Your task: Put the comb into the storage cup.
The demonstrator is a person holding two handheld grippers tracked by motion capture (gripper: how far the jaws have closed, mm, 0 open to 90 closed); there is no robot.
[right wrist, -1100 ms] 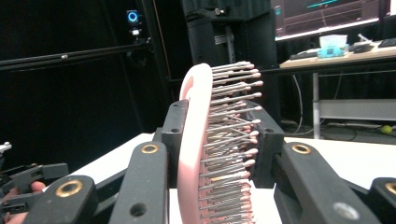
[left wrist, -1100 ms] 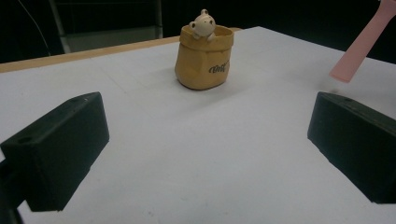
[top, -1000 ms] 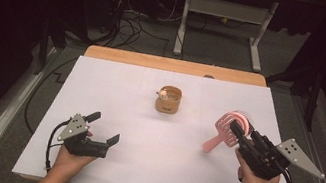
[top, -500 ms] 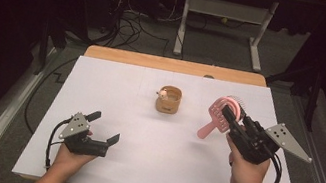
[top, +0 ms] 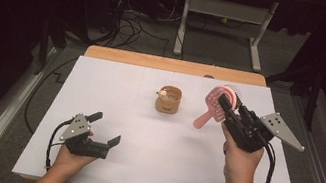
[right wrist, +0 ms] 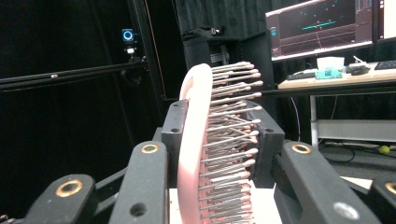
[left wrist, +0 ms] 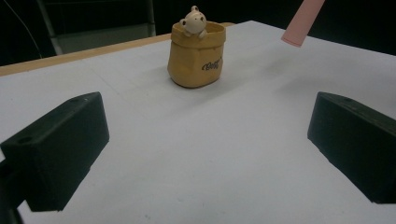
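White matte tabletop [top: 143, 134]: right gripper [top: 229, 108] clamps bristly pink hairbrush [top: 214, 105]; left gripper [top: 104, 129] jaws wide.

Left hand [top: 68, 160] enters from bottom edge, lower left of high view, palm under left gripper [top: 104, 130]. Jaws spread wide, nothing between them, pointing toward frame right; grey plate on top, cable looping off its left side. In left gripper view, both black jaws stand far apart at lower corners.

Right hand [top: 239, 158] comes up from bottom right, dark sleeve at wrist. Right gripper [top: 224, 104] raised, angled toward upper left, jaws clamped on brush [top: 213, 107].
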